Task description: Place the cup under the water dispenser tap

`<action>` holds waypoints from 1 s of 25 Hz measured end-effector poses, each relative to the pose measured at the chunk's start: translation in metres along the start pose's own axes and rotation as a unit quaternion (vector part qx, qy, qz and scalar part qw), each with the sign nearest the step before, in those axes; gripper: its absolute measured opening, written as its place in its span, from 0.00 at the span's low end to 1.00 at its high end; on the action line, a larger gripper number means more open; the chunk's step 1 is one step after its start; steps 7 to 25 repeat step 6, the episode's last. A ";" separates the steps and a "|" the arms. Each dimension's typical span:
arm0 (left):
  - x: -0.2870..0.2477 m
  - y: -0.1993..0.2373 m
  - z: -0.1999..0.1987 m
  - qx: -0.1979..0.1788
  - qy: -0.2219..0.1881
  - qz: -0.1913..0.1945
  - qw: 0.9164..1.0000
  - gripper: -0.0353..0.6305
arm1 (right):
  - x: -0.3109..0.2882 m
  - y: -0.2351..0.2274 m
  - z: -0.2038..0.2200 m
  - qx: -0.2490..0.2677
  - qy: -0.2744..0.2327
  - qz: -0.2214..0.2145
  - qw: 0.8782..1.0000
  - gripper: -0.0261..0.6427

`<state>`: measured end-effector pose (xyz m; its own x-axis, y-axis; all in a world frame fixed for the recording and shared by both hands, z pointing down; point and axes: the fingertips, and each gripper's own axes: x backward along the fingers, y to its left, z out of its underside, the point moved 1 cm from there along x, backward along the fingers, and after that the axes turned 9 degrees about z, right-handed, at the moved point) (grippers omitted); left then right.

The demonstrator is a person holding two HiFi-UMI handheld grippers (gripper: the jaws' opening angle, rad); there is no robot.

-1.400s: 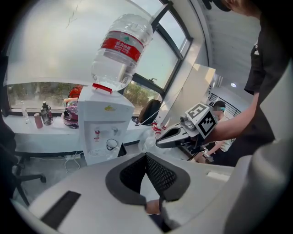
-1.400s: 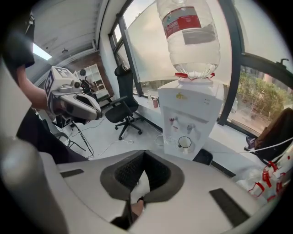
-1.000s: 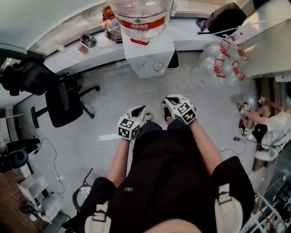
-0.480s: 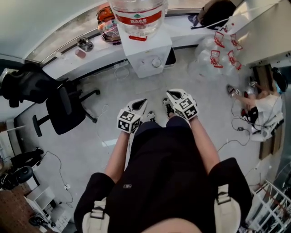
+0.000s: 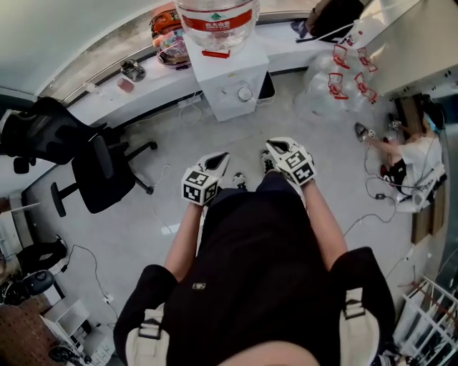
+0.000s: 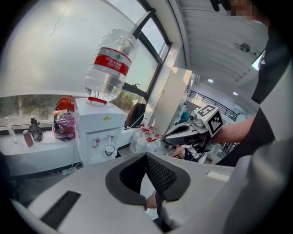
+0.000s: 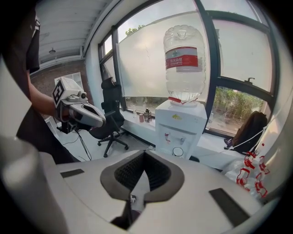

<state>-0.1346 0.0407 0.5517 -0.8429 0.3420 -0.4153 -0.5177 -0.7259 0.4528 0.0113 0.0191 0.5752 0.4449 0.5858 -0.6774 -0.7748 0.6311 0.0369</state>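
Note:
A white water dispenser point(image 5: 227, 80) with an upturned clear bottle point(image 5: 217, 20) stands against the window ledge. A small white cup point(image 5: 245, 94) sits in its front recess below the two taps, and shows in the left gripper view point(image 6: 109, 150) and the right gripper view point(image 7: 177, 151). Both grippers are held side by side in front of the person's body, well short of the dispenser. My left gripper point(image 5: 220, 160) points towards it, shut with nothing between its jaws. My right gripper point(image 5: 276, 148) is likewise shut and empty.
A black office chair point(image 5: 100, 168) stands on the floor to the left. Clear bags with red handles point(image 5: 342, 71) lie right of the dispenser. A person point(image 5: 415, 154) sits on the floor at far right among cables. Small bottles and a bowl stand on the ledge point(image 5: 136, 71).
Both grippers have risen a little and edged forward towards the dispenser, with their jaws still together. The cup and the dispenser have not moved.

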 end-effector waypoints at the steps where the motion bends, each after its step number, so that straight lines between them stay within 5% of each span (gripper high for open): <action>1: 0.001 -0.001 0.001 0.001 0.000 0.001 1.000 0.05 | 0.002 0.001 0.000 -0.001 -0.001 0.002 1.000 0.03; 25: 0.010 -0.007 0.001 -0.011 -0.003 -0.001 1.000 0.05 | 0.004 0.005 0.003 -0.011 -0.009 0.008 1.000 0.03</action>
